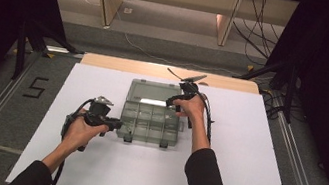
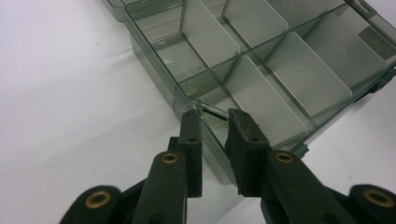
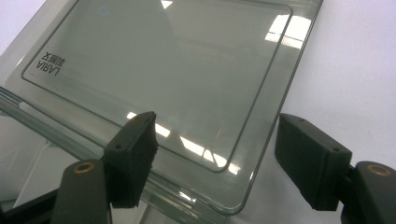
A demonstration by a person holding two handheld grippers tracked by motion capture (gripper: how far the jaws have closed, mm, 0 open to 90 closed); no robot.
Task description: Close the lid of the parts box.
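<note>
Organizer box (image 1: 152, 118) is lying open mid-table on the white board (image 1: 88, 171), left gripper (image 2: 215, 122) pinching its near-left wall while right gripper (image 3: 215, 154), jaws wide, is straddling the lid (image 3: 163, 70) corner (likely closing next, so keep the base pinned).

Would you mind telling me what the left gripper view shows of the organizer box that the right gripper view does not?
Left gripper view: the tray's divided compartments, apparently empty, with the left gripper nearly closed across the tray's near wall. Right gripper view: the opened lid, lying flat, with printed lettering near one corner, and the right gripper open over its edge. Both show the same smoky clear plastic box on the white tabletop.
</note>
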